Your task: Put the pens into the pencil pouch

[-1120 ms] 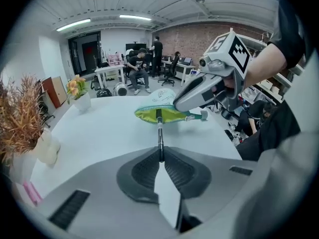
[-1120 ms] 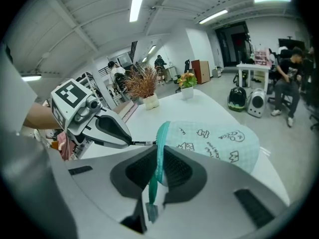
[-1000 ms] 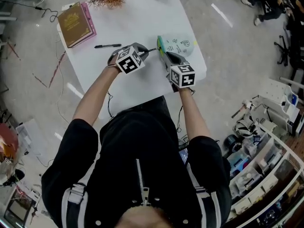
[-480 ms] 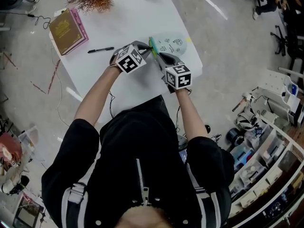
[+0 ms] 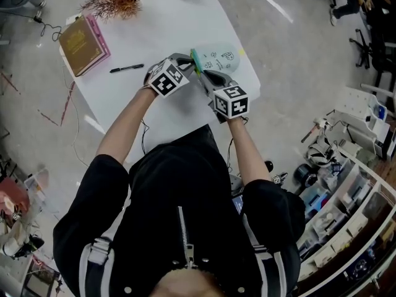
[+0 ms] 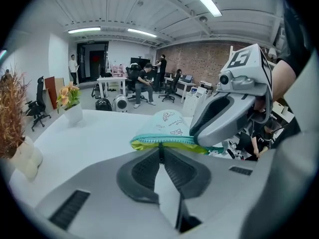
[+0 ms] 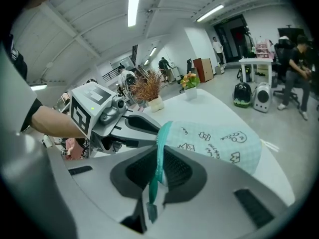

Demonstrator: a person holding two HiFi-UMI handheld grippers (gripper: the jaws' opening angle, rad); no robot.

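Together, two grippers (image 5: pixel 189 61) (image 5: pixel 202 74) on one pouch (image 5: pixel 224 57), one pen (image 5: pixel 127 68)

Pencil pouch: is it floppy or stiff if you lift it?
Probably floppy: the pencil pouch looks like soft cloth, and its zip edge curves where the right gripper pinches it. Likely light and unlikely to roll, being thin and flattish.

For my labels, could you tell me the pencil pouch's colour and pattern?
Pale mint pencil pouch with black doodles; clearest in right gripper view.
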